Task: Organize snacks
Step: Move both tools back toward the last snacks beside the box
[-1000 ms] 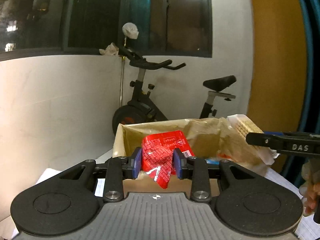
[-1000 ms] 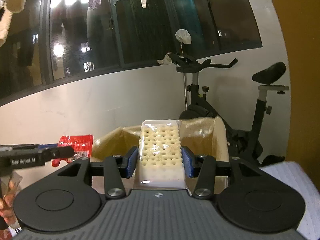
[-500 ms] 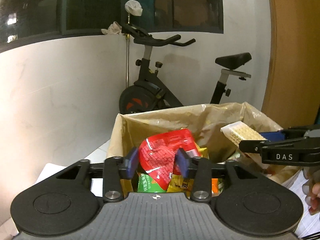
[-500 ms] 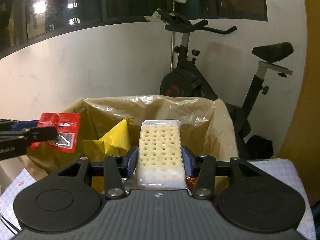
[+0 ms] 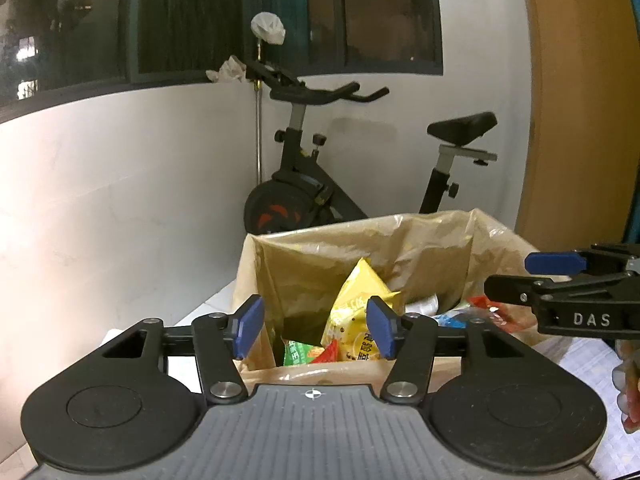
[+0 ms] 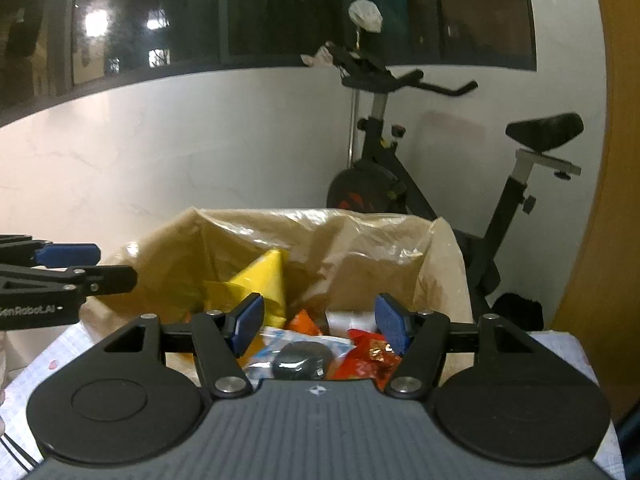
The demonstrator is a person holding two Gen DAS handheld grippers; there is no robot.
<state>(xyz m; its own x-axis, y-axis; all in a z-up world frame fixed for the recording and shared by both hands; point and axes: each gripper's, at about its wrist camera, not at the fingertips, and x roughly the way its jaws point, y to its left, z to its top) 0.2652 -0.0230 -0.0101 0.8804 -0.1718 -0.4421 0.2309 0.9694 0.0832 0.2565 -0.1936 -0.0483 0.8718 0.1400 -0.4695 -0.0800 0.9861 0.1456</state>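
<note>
A cardboard box lined with a clear plastic bag (image 5: 432, 240) (image 6: 360, 236) stands ahead of both grippers, holding several snack packets. A yellow packet (image 5: 356, 312) (image 6: 264, 276) stands upright inside; red (image 6: 368, 360), orange and blue-white packets lie around it. My left gripper (image 5: 314, 330) hovers at the box's near edge, jaws opening, nothing pressed between the blue pads. My right gripper (image 6: 320, 324) hovers over the box's right side, jaws opening and empty. Each gripper shows at the edge of the other's view (image 5: 560, 284) (image 6: 68, 268).
A black exercise bike (image 5: 320, 196) (image 6: 420, 184) stands behind the box against a white wall under dark windows. A wooden panel (image 5: 572, 100) rises at the right. White checked paper (image 6: 560, 348) covers the surface under the box. A hand (image 5: 628, 392) holds the right gripper.
The left gripper let go of the red packet and the right gripper let go of the cracker pack; both dropped into the box. Both pairs of jaws have widened and the box looks nearer.
</note>
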